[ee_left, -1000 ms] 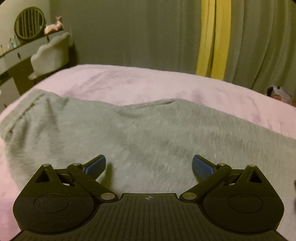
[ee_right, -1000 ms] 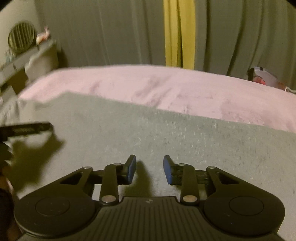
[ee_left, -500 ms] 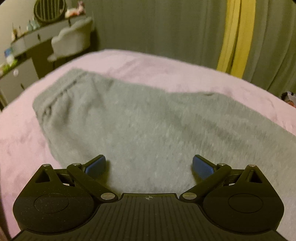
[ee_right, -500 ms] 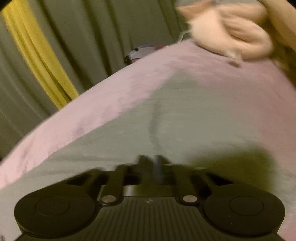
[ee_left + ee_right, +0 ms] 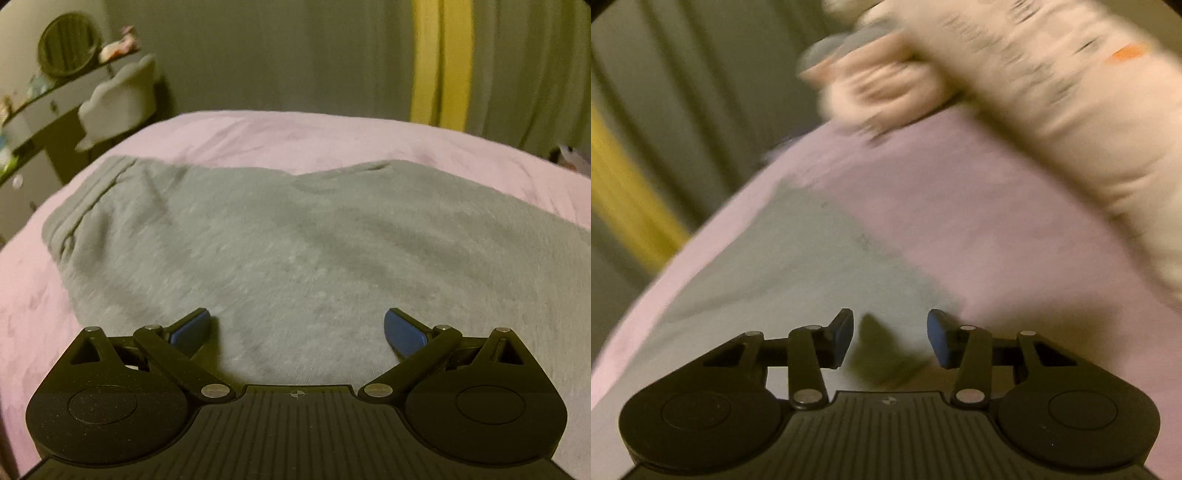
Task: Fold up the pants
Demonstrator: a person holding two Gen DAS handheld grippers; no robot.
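Note:
Grey fleece pants point(image 5: 295, 243) lie flat across a pink bed cover point(image 5: 303, 136), waistband toward the left in the left wrist view. My left gripper point(image 5: 297, 325) hovers over the near part of the pants, wide open and empty. In the tilted, blurred right wrist view the leg end of the pants point(image 5: 798, 258) stops at a straight hem beside bare pink cover point(image 5: 997, 229). My right gripper point(image 5: 890, 336) is above that hem corner; its jaws are opening, with nothing between them.
A white chair point(image 5: 118, 99) and a desk with a round fan point(image 5: 70, 44) stand at the far left. Grey curtains with a yellow strip point(image 5: 441, 62) hang behind the bed. A plush toy point(image 5: 886, 85) and a pale patterned pillow point(image 5: 1071, 92) lie at the bed's far right.
The right gripper swept right along the pants to the leg end while rolling; it went shut, then opened again. The left gripper stayed wide open over the pants and shifted slightly.

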